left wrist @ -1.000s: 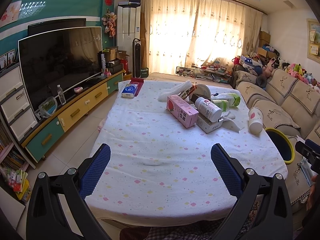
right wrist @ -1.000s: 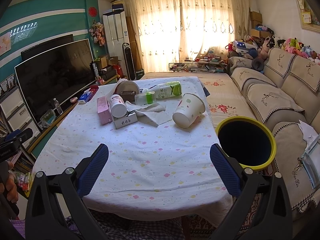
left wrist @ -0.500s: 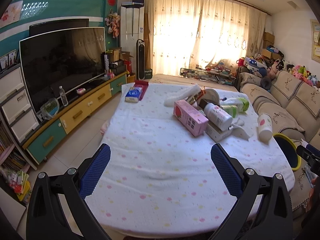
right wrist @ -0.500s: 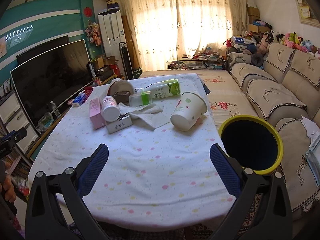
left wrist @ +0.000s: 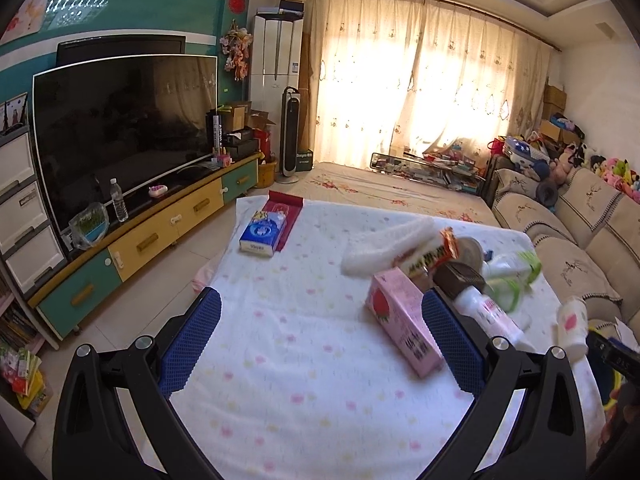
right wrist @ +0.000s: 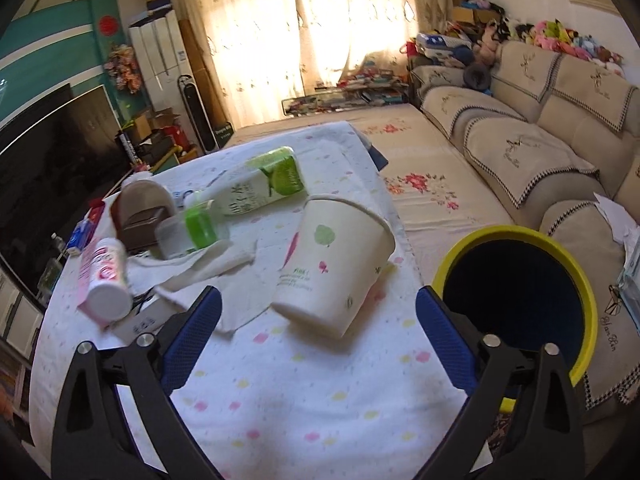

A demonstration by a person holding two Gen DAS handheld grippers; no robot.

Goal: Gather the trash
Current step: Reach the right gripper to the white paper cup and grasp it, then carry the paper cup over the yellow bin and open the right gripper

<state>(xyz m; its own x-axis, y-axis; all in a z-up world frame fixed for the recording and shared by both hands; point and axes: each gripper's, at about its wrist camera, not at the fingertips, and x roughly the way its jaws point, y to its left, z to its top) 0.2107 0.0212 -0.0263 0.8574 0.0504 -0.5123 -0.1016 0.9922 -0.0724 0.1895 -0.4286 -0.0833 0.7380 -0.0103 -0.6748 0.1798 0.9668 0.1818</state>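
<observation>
**Paper cup lies straight ahead of the right hand-held gripper, bin at its right**

A tabletop (right wrist: 304,412) covered in a white cloth with pastel dots carries a cluster of trash. The right hand-held gripper (right wrist: 318,338) hangs over the near edge with its blue-padded fingers wide apart and nothing between them. Directly ahead of it, just beyond the fingertips, a white paper cup (right wrist: 334,262) lies on its side near the right edge of the tabletop. Its long axis runs away from the gripper and slightly to the right: the closed base faces the gripper, the open rim points to the far right corner. A dark bin with a yellow rim (right wrist: 516,300) stands off the right edge, near the cup.

To the cup's left lie a crumpled white napkin (right wrist: 208,270), a green-labelled bottle (right wrist: 260,188) and a white bottle with a pink label (right wrist: 106,276).

The left hand-held gripper (left wrist: 320,336) is also spread apart and holding nothing. A pink carton (left wrist: 402,324) lies just ahead of its right finger, its length running away from the gripper. From this view the cup (left wrist: 572,328) sits far off to the right.

The right hand is clearly nearer the cup, so a short forward reach would likely bring the fingers around its sides.
</observation>
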